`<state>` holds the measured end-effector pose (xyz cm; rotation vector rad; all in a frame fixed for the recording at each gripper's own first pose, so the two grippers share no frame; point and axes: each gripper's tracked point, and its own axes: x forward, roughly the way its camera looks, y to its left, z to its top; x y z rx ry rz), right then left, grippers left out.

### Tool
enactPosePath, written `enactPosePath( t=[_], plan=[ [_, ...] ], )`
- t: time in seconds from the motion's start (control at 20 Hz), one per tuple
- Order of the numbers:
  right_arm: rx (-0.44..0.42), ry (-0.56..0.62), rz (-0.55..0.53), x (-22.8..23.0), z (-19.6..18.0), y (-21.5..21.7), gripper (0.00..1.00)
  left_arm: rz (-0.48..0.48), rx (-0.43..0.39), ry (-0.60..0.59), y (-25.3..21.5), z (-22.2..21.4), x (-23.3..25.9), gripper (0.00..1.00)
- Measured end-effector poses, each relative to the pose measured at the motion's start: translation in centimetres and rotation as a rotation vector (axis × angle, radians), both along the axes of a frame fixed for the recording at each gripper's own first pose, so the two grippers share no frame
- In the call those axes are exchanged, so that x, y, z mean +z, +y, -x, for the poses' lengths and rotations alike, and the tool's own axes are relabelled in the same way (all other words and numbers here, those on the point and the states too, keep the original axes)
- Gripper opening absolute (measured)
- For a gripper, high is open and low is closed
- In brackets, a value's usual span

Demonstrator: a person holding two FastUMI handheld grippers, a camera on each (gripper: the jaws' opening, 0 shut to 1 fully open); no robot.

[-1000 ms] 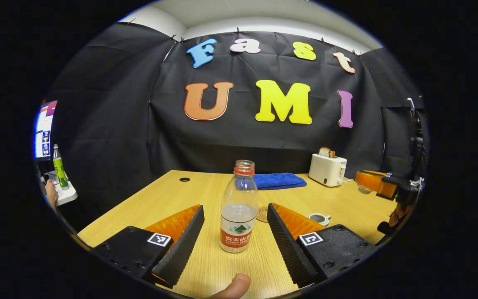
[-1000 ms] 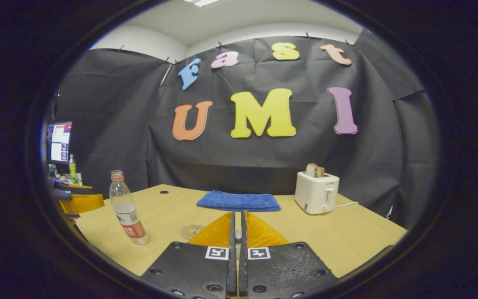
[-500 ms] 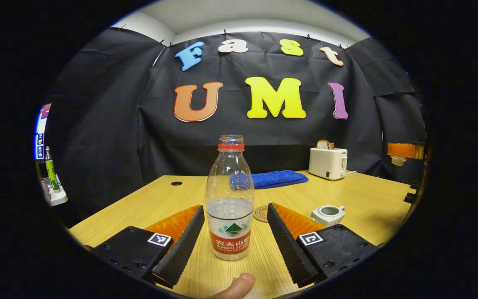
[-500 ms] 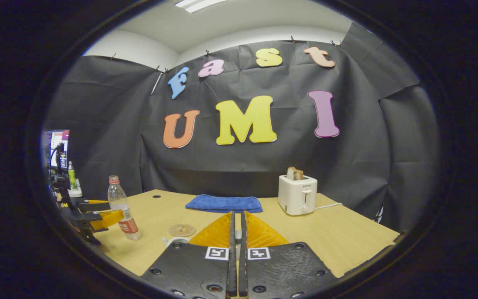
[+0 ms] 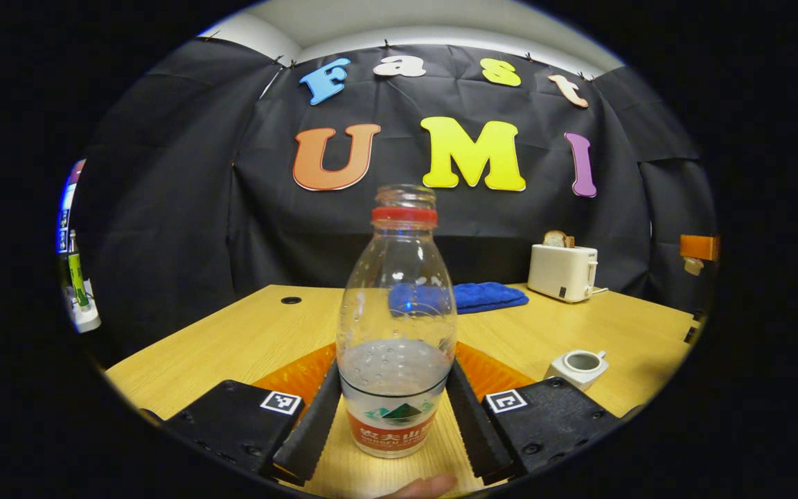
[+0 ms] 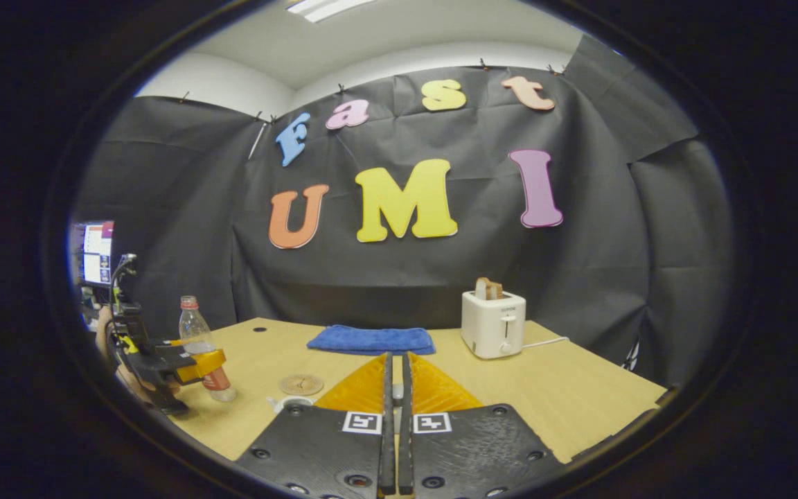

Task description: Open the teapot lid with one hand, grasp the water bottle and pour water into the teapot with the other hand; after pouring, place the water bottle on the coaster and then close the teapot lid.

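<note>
With the teapot (image 5: 577,366) uncovered at lower right, the left gripper (image 5: 395,409) pinches the water bottle (image 5: 397,326) at frame centre, so grasping is underway; next comes lifting and tilting over the pot, while the right gripper (image 6: 395,378) stays pressed together.

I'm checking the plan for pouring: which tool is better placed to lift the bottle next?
The left tool: its fingers already flank the bottle. The right tool is shut on the teapot lid.
</note>
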<state>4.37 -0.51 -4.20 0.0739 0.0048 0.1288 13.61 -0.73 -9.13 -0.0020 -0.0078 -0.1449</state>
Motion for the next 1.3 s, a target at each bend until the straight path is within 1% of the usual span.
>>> enactPosePath(
  t=[0.05, 0.1, 0.15, 0.2, 0.25, 0.3, 0.4, 0.45, 0.5, 0.6, 0.75, 0.85, 0.95, 1.05, 1.1, 1.25, 1.3],
  plan=[
    [-0.005, 0.001, 0.002, 0.1, -0.1, -0.2, 0.02, -0.002, 0.005, -0.003, 0.1, 0.0, 0.2, 0.81],
    [-0.004, 0.001, 0.003, 0.1, 0.0, -0.2, 0.04, -0.008, 0.008, 0.001, 0.0, 0.3, 0.2, 0.79],
    [-0.005, -0.002, -0.001, 0.3, 0.0, -0.3, 0.04, -0.017, 0.014, -0.005, -0.1, 0.5, 0.4, 0.79],
    [-0.009, -0.003, -0.004, 0.3, 0.0, -0.6, 0.02, -0.034, 0.019, -0.006, 0.0, 0.7, 0.7, 0.79],
    [-0.011, 0.0, -0.006, 0.4, 0.1, -0.8, 0.02, -0.049, 0.027, -0.007, 0.1, 0.8, 1.0, 0.78],
    [-0.013, 0.004, -0.008, 0.3, 0.1, -0.9, 0.04, -0.062, 0.03, -0.007, 0.1, 1.0, 1.4, 0.78],
    [-0.028, 0.01, -0.009, 0.3, 0.0, -1.6, 0.04, -0.098, 0.044, 0.005, 0.1, 1.3, 1.9, 0.78],
    [-0.035, 0.012, -0.011, 0.4, -0.1, -1.8, 0.02, -0.124, 0.054, 0.007, 0.3, 1.5, 2.2, 0.78],
    [-0.046, 0.016, -0.01, 0.3, -0.1, -2.2, 0.02, -0.154, 0.066, 0.004, 0.4, 1.5, 2.5, 0.78],
    [-0.067, 0.032, -0.006, 0.0, -0.2, -3.0, 0.02, -0.231, 0.09, 0.007, 0.7, 1.7, 3.0, 0.77],
    [-0.077, 0.043, -0.016, 0.0, -0.2, -3.8, 0.01, -0.406, 0.148, 0.026, 1.4, 1.8, 3.3, 0.77],
    [-0.09, 0.044, -0.015, 0.0, -0.4, -4.3, 0.02, -0.503, 0.168, 0.038, 1.4, 1.8, 3.3, 0.77],
    [-0.118, 0.057, -0.009, -0.3, -0.6, -5.1, 0.02, -0.552, 0.141, 0.067, 0.8, 1.9, 2.5, 0.77],
    [-0.125, 0.059, -0.003, -0.3, -0.5, -5.2, 0.02, -0.619, 0.099, 0.107, -0.1, 2.0, 1.0, 0.76],
    [-0.128, 0.061, 0.0, -0.5, -0.6, -5.3, 0.02, -0.668, 0.103, 0.116, -0.1, 2.1, 1.0, 0.75],
    [-0.13, 0.07, 0.008, -0.7, -0.7, -5.2, 0.02, -0.856, 0.12, 0.104, -0.4, 2.0, 1.2, 0.75],
    [-0.133, 0.073, 0.012, -0.9, -0.7, -5.2, 0.02, -0.904, 0.117, 0.108, -0.6, 2.4, 1.0, 0.75]
  ],
)
